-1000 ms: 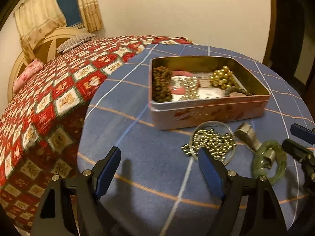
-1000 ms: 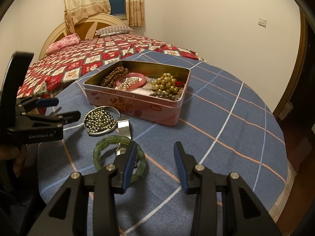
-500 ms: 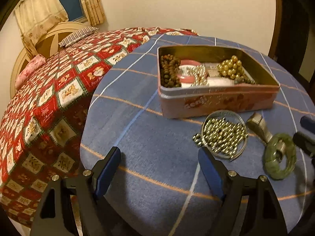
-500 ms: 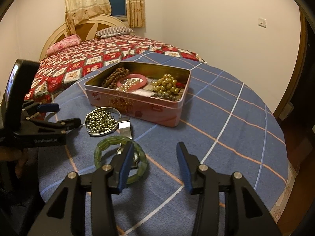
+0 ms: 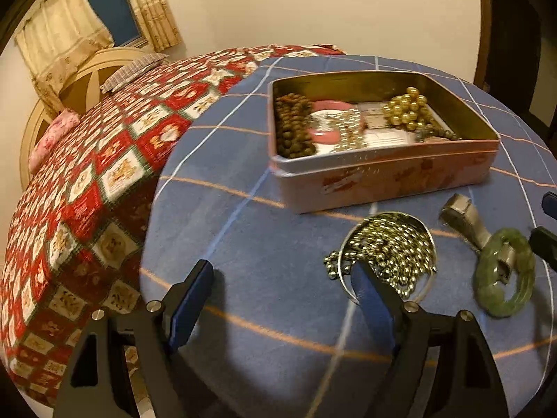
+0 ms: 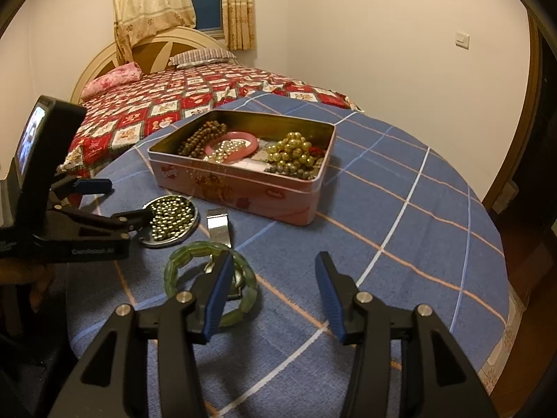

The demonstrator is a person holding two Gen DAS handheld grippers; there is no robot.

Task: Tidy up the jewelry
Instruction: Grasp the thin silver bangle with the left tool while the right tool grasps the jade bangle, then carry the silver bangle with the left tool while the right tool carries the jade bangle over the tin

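Note:
An open pink tin [image 5: 383, 177] [image 6: 243, 191] on the blue checked tablecloth holds brown beads, a pink bangle, silver beads and gold pearls [image 5: 405, 108]. In front of it lie a heap of small gold beads inside a metal ring [image 5: 393, 247] [image 6: 170, 214], a silver clip [image 5: 463, 216] [image 6: 217, 224] and a green jade bracelet [image 5: 504, 278] [image 6: 209, 278]. My left gripper [image 5: 282, 299] [image 6: 118, 202] is open, its right finger at the gold bead heap. My right gripper [image 6: 275, 292] is open, its left finger over the jade bracelet.
The round table [image 6: 400, 244] stands against a bed with a red patchwork quilt [image 5: 87, 181] [image 6: 174, 104]. The table edge drops off at the left in the left wrist view. A dark door frame [image 6: 536, 104] stands at the right.
My left gripper has moved forward and right, so its right finger now reaches the gold bead heap. My right gripper has opened wider above the jade bracelet.

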